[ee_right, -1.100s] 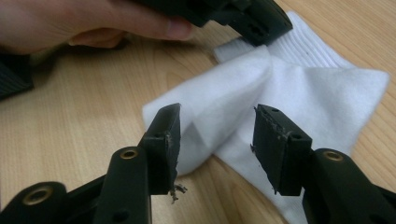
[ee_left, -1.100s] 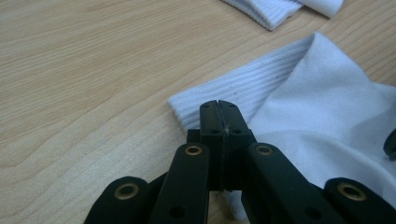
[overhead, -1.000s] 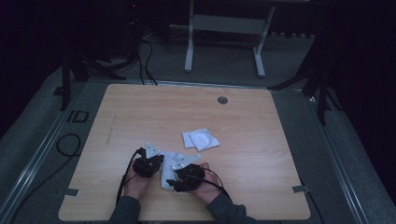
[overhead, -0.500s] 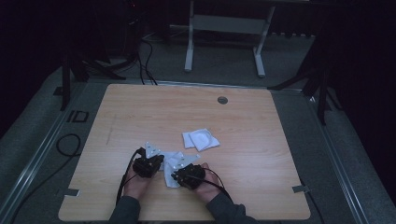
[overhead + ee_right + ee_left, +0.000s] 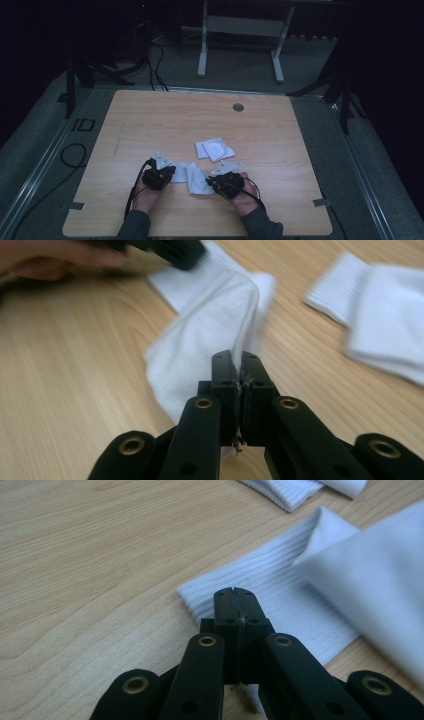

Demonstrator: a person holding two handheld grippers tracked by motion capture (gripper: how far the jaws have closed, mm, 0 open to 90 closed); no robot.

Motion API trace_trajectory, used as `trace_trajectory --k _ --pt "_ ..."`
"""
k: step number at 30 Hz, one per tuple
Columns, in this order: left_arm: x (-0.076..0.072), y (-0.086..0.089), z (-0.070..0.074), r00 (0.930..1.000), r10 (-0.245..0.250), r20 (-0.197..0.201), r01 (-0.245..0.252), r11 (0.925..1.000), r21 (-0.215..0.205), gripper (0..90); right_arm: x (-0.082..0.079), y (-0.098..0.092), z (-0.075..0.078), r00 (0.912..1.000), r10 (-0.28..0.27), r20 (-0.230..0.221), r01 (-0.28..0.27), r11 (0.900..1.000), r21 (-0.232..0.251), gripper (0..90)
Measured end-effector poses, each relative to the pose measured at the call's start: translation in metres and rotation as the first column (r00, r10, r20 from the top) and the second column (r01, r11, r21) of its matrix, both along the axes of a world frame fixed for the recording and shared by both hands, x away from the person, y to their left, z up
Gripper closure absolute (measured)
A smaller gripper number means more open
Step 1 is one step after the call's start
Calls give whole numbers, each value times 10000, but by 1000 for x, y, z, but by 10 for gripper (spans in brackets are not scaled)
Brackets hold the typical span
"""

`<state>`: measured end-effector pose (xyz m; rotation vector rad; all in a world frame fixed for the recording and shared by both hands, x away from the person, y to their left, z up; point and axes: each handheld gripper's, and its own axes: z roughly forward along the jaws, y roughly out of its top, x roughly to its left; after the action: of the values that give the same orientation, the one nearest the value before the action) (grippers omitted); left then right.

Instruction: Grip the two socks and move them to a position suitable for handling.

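Observation:
A white sock (image 5: 195, 179) lies on the wooden table (image 5: 150, 125) between my two grippers. My right gripper (image 5: 212, 182) (image 5: 235, 356) is shut on its smooth foot end (image 5: 200, 340), which is lifted and folded over toward the ribbed cuff (image 5: 280, 585). My left gripper (image 5: 170, 172) (image 5: 235, 591) is shut, with its tips resting on the flat cuff. No fabric shows between its jaws. In the right gripper view, the left gripper (image 5: 170, 250) and the hand holding it sit at the sock's far end.
A folded pile of white socks (image 5: 215, 149) (image 5: 385, 320) (image 5: 295, 490) lies just beyond the grippers, near the table's middle. A round grommet (image 5: 238, 107) sits near the far edge. Tape marks (image 5: 320, 202) are near the front corners.
The right gripper has shifted slightly with the sock's foot end, folding it over a little more. The left gripper has stayed on the cuff.

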<state>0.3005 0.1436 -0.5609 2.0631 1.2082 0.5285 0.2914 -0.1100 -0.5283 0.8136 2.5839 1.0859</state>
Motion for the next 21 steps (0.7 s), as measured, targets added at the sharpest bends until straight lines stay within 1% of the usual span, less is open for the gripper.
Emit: trace_trajectory --k 1,2,3,5,10,11,12,14,16,20,21 --pt "0 0 0 10000 -5 1 5 10000 11 896 1 -7 0 9999 -115 -61 115 9999 50 872" --pt "0 0 0 10000 -5 1 5 10000 11 896 1 -7 0 9999 -115 -61 115 9999 50 872" --pt "0 0 0 10000 0 -5 0 10000 13 896 3 -19 -1 9989 -345 -330 354 9990 268 871" --pt "0 0 0 10000 -12 -2 12 10000 24 896 5 -31 -1 9968 -602 -529 625 9972 422 871" --pt "0 1 1 10000 -64 -39 64 10000 67 896 7 -54 2 9933 -1016 -555 1045 9931 532 869" --pt "0 1 1 10000 -64 -39 64 10000 67 896 7 -54 2 9933 -1016 -555 1045 9931 532 869" --pt "0 1 1 9999 -87 -52 87 9999 109 896 7 -61 4 9921 -1084 -631 1123 9917 626 868" --pt "-1 0 1 10000 -96 -25 97 9999 124 896 7 -68 5 9910 -1155 -679 1202 9903 701 867" --pt "-1 0 2 9999 -145 -21 145 9996 259 896 6 -75 7 9897 -1245 -711 1298 9887 748 867" --pt "-1 0 2 9999 -171 -17 171 9994 315 896 6 -85 8 9871 -1438 -705 1491 9859 766 867" --pt "-1 0 2 9999 -162 -13 163 9994 314 896 6 -85 8 9871 -1438 -705 1491 9859 766 867"
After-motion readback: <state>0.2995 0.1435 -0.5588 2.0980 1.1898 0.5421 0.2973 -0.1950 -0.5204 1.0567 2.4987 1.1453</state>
